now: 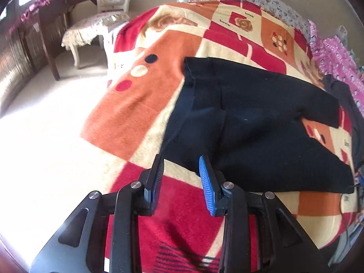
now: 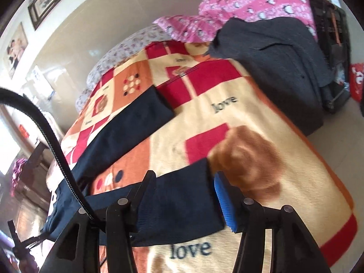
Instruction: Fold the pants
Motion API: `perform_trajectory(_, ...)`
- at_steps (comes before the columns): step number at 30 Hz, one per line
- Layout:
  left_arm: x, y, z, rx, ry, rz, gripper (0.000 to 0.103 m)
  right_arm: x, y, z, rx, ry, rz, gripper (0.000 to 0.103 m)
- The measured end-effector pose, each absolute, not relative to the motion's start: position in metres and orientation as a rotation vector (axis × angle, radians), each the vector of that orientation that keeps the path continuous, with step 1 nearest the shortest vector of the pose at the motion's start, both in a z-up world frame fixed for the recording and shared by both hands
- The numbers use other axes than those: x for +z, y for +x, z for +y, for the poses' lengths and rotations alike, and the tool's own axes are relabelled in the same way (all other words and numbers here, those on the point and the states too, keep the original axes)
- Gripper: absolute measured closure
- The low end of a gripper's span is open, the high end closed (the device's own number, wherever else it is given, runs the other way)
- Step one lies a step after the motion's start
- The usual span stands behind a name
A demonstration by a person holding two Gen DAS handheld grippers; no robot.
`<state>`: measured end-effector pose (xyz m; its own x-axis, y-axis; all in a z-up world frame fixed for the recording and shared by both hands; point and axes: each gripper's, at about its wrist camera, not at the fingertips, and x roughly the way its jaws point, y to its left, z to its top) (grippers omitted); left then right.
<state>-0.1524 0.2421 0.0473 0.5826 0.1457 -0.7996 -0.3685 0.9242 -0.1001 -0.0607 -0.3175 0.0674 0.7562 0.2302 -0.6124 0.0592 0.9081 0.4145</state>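
Observation:
Dark navy pants (image 1: 250, 122) lie spread on a red, orange and cream patterned blanket (image 1: 136, 104) on a bed. My left gripper (image 1: 182, 166) is open, just in front of the near edge of the pants by the waist, holding nothing. In the right wrist view both legs run away to the left: the far leg (image 2: 134, 122) and the near leg (image 2: 182, 195). My right gripper (image 2: 184, 182) is open, its jaws on either side of the near leg's cuff end, with the cloth between them.
A dark grey garment (image 2: 284, 68) and pink bedding (image 2: 238, 6) are piled at the bed's far side. A white chair (image 1: 102, 18) and a dark wooden table (image 1: 41, 34) stand on the pale floor (image 1: 45, 136) left of the bed. A black cable (image 2: 56, 150) crosses the right wrist view.

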Motion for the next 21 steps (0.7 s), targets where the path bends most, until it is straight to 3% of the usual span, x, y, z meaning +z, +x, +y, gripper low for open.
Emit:
perform_trajectory(17, 0.066, -0.112, 0.214, 0.276, -0.184, 0.816, 0.071, 0.063, -0.022, -0.231, 0.251, 0.248, 0.783, 0.047)
perform_trajectory(19, 0.064, -0.107, 0.207, 0.256, -0.183, 0.82, 0.071, 0.064, -0.021, -0.23, 0.245, 0.239, 0.784, 0.043)
perform_trajectory(21, 0.063, -0.102, 0.203, 0.243, -0.183, 0.822, 0.071, 0.064, -0.021, -0.229, 0.232, 0.233, 0.781, 0.029)
